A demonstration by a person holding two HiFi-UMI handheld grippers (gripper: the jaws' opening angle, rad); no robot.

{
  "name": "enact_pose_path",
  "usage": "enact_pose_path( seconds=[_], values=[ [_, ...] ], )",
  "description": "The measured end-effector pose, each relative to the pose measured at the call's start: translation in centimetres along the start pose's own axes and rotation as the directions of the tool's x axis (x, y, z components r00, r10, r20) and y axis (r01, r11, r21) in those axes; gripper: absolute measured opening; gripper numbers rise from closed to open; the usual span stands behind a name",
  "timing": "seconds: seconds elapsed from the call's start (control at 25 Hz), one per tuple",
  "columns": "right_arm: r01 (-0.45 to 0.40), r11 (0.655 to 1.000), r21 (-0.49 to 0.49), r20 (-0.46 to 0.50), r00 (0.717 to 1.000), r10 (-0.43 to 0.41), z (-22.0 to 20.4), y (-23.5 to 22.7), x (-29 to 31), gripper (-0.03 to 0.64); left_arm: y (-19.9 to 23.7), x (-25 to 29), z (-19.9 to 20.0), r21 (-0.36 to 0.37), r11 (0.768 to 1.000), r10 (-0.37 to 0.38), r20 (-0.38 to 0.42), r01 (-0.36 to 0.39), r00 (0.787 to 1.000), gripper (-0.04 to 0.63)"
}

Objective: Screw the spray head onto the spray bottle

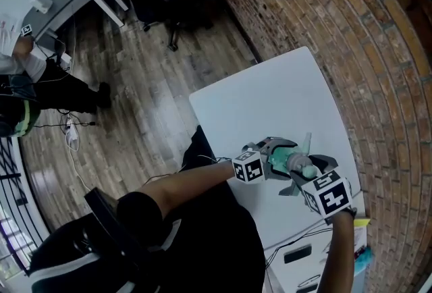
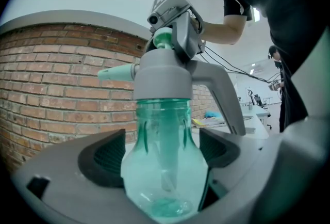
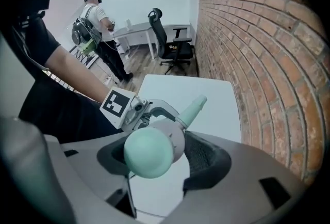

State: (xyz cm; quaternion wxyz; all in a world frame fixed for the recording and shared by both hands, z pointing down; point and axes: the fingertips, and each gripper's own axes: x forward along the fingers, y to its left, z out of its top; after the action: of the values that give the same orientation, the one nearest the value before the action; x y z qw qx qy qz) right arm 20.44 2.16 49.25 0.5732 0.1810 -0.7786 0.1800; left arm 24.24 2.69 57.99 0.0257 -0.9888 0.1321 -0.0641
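The spray head (image 2: 164,76) sits on the neck of the spray bottle (image 2: 164,176). The bottle is upright in the air above the white worktop (image 1: 270,99), not resting on it. Its long axis runs straight up and down. The nozzle (image 2: 117,73) points one way and the trigger (image 2: 224,99) slopes off the other.

My next turn depends on that axis lining up with the right gripper (image 3: 154,158). In the right gripper view I look down onto the round green knob (image 3: 148,153) on top of the head. It sits centred between the fingers, so I judge a roll of my right wrist would spin the head about its thread. Those fingers stand wide and look pressed on the grey body of the head from 2 sides.

The left gripper (image 2: 162,158) comes in roughly level, square to the axis, with its fingers pinching the bottle's bulging lower body. I cannot tell whether the thread is fully home.

My right hand is nearer the head and reaches steeply down from above. My left forearm comes in from the side.
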Motion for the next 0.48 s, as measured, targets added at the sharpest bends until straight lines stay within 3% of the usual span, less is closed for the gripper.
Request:
enact_pose_path(
  seconds=[0.2, 0.32, 0.4, 0.48],
  values=[
    [-0.025, 0.994, -0.103, -0.017, 1.0, 0.023, 0.6, 0.5, -1.6, 0.259, 0.1, 0.0, 0.0, -0.001, 1.0, 0.002, 0.002, -0.002, 1.0, 0.445],
    [-0.07, 0.97, -0.231, 0.008, 0.997, 0.074, 1.3, 1.2, -2.9, 0.259, 0.0, 0.0, 0.0, -0.002, 1.0, 0.001, 0.004, -0.001, 1.0, 0.445],
    [-0.071, 0.929, -0.364, 0.014, 0.997, 0.082, 1.7, 1.3, -3.8, 0.259, 0.0, -0.1, -0.1, -0.003, 1.0, 0.0, 0.004, 0.0, 1.0, 0.445],
    [-0.091, 0.854, -0.512, -0.047, 0.996, 0.078, 1.1, 1.6, -4.3, 0.259, 0.1, -0.1, -0.1, -0.002, 1.0, 0.001, 0.005, -0.001, 1.0, 0.444]
  ],
)
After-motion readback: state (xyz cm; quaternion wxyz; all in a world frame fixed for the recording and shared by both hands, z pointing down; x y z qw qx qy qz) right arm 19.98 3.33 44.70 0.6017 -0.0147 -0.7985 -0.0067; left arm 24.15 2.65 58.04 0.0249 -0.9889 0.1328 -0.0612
